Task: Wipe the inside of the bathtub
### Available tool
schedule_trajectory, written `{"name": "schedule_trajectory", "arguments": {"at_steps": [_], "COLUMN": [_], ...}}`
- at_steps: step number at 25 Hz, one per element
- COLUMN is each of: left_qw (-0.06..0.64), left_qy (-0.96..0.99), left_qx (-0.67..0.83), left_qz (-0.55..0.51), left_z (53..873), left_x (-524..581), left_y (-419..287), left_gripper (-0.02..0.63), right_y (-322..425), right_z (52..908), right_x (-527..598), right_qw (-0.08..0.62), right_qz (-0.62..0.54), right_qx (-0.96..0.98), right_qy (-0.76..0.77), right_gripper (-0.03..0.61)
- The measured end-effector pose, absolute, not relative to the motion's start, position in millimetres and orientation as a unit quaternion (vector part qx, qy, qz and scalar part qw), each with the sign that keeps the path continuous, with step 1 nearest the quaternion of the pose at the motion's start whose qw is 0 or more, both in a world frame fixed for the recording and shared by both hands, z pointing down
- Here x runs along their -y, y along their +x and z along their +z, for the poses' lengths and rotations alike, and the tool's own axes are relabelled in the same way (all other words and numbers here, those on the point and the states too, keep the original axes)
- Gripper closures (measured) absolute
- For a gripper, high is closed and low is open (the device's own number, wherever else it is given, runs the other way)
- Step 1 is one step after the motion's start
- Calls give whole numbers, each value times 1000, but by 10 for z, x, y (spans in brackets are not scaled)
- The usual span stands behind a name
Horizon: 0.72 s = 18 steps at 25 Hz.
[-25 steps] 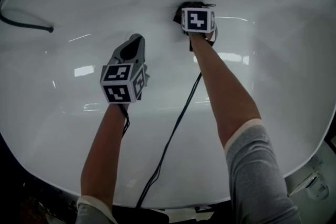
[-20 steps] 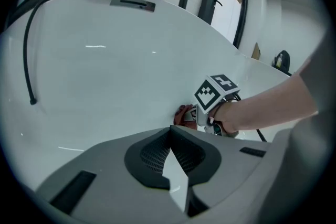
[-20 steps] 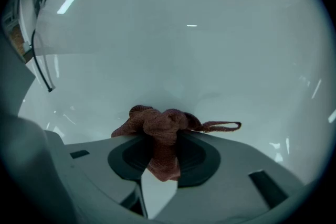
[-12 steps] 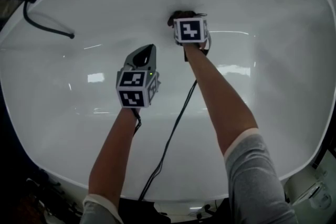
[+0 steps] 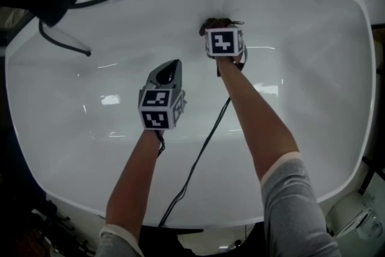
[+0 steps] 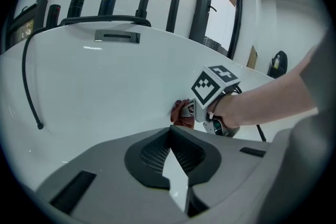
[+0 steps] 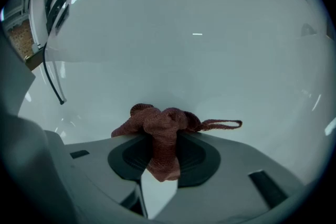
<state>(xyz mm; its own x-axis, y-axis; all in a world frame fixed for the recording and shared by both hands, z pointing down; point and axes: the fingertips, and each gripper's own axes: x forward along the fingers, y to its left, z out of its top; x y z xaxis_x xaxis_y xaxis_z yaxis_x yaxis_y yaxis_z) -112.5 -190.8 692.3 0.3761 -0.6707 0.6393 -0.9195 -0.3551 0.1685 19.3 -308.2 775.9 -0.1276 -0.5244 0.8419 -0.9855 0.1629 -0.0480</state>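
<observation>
Bathtub point(image 5: 313, 69) white, spread below me. My right gripper point(image 7: 161, 140) clamped on reddish cloth point(image 7: 152, 119), at far inner wall. My left gripper point(image 6: 169, 132) jaws together, empty, above tub floor.

Right gripper point(image 5: 215, 23), stretched farther forward, pinches a reddish cloth point(image 7: 160, 128); left gripper point(image 5: 173, 64) hovers behind, jaws together, empty.

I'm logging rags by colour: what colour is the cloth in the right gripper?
Reddish brown, with a coarse weave; the cloth shows best in the right gripper view.
</observation>
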Motion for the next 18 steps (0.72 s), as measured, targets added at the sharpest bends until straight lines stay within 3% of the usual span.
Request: {"name": "schedule_trajectory", "arguments": {"at_steps": [5, 14, 18], "left_qw": [262, 260, 261], "left_qy": [782, 787, 789], "left_qx": [511, 510, 508], "left_qz": [242, 229, 226], "left_z": [6787, 6473, 6352], "left_x": [1897, 1974, 1983], "left_y": [-1156, -1001, -927], "left_gripper": [606, 606, 606], "right_y": [-132, 692, 555], "right_z": [7541, 7196, 7048], "right_x": [3140, 3280, 3289], "right_qw": [341, 345, 340], "right_qz": [326, 300, 310], "right_qx": [696, 664, 669], "right_qy": [541, 591, 584], "right_gripper": [459, 459, 459]}}
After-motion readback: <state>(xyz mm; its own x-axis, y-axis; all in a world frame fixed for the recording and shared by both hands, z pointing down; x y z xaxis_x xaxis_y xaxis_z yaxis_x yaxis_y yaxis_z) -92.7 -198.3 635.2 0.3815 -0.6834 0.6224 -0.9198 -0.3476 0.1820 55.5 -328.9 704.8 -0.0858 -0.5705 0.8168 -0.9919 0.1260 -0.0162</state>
